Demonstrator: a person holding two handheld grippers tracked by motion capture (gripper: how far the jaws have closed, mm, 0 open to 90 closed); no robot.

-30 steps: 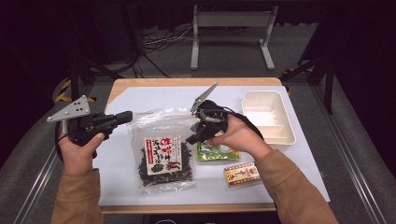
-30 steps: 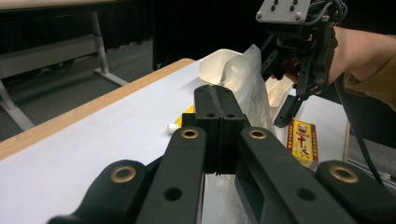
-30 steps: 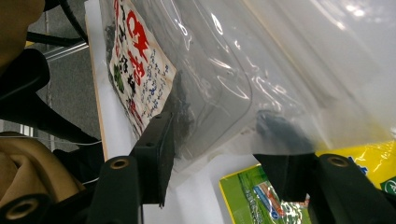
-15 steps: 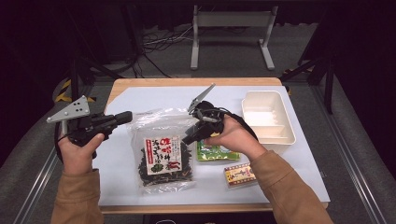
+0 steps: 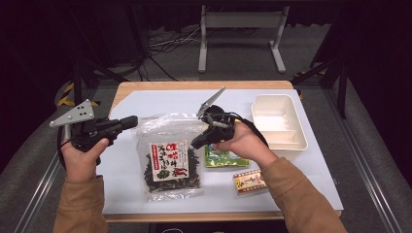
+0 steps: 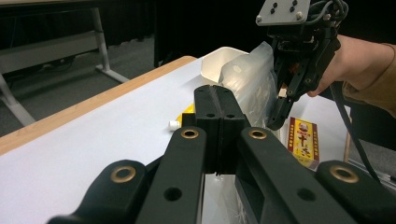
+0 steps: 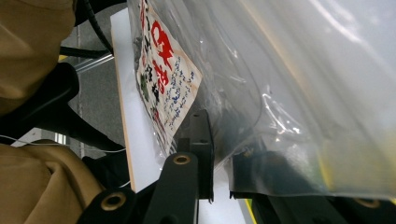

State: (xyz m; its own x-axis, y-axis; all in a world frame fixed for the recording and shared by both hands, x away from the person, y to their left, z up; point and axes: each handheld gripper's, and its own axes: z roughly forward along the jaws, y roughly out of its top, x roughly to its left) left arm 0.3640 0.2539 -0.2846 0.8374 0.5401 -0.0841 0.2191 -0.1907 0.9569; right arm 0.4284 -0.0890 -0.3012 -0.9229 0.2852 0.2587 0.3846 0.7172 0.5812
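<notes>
A clear bag of dark dried seaweed (image 5: 170,158) with a red and white label lies on the white table mat (image 5: 155,99). My right gripper (image 5: 199,141) is at the bag's right edge, low over the mat. In the right gripper view its jaws stand a little apart, and the bag's film (image 7: 280,93) drapes over the right jaw with its edge in the gap of the right gripper (image 7: 222,140). My left gripper (image 5: 127,121) hovers left of the bag, off the mat's left side. In the left gripper view the left gripper (image 6: 219,95) is shut with nothing in it, facing the bag (image 6: 250,77) and the right gripper (image 6: 276,119).
A white two-part tray (image 5: 277,104) stands at the right of the mat. A green packet (image 5: 221,159) and a small yellow and red box (image 5: 248,180) lie right of the bag. A small yellow item with a white cap (image 6: 180,122) lies behind the bag.
The right hand has shifted slightly left against the bag's edge. The left gripper has stayed where it was.
</notes>
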